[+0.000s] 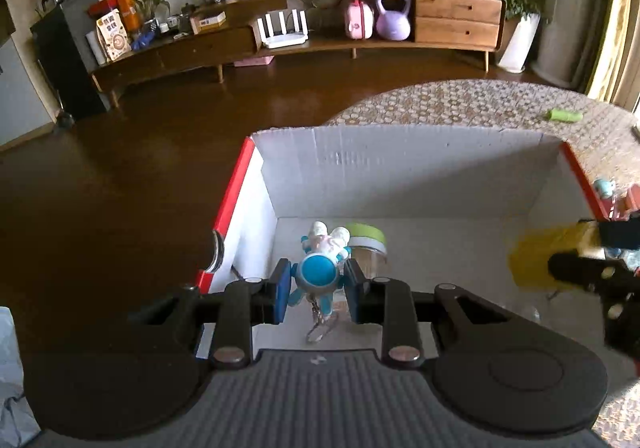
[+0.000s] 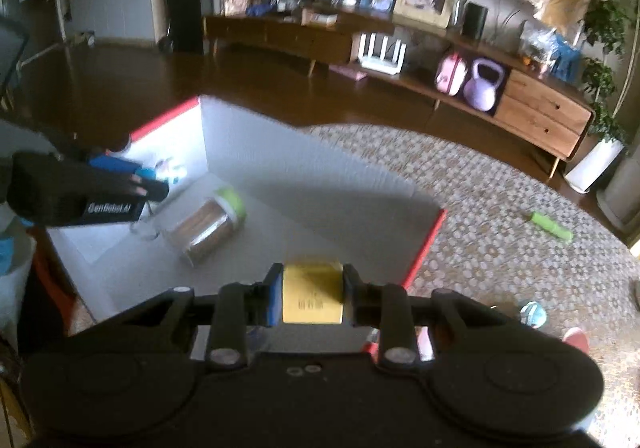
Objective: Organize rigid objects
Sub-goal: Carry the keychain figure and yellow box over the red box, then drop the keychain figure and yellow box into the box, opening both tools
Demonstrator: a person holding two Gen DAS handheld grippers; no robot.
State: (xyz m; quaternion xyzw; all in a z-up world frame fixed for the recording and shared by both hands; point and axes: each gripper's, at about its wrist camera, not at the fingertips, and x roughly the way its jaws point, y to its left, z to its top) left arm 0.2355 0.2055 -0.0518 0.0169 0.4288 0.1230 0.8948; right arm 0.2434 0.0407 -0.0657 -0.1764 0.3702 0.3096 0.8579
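Box (image 1: pixel 400 175) with white walls and red outer edges sits open on a patterned worktop (image 1: pixel 460 103). Inside, a jar (image 2: pixel 208 228) with a green lid lies on its side on the box floor. A green tube (image 2: pixel 550 226) lies on the worktop well apart from the box, and a small blue-and-white object (image 2: pixel 532 314) sits just outside the box's right wall. Beyond the worktop is dark floor and a long wooden sideboard (image 1: pixel 456 19) with a purple kettlebell (image 1: pixel 393 17).

The left hand-held gripper (image 1: pixel 318 290) reaches over the box's left side, its blue pads closed on a blue-and-white toy figure (image 1: pixel 318 270) with a key ring hanging below, just in front of the jar. The right hand-held gripper (image 2: pixel 312 298) hovers over the box's right side, closed on a yellow carton (image 2: pixel 312 294).
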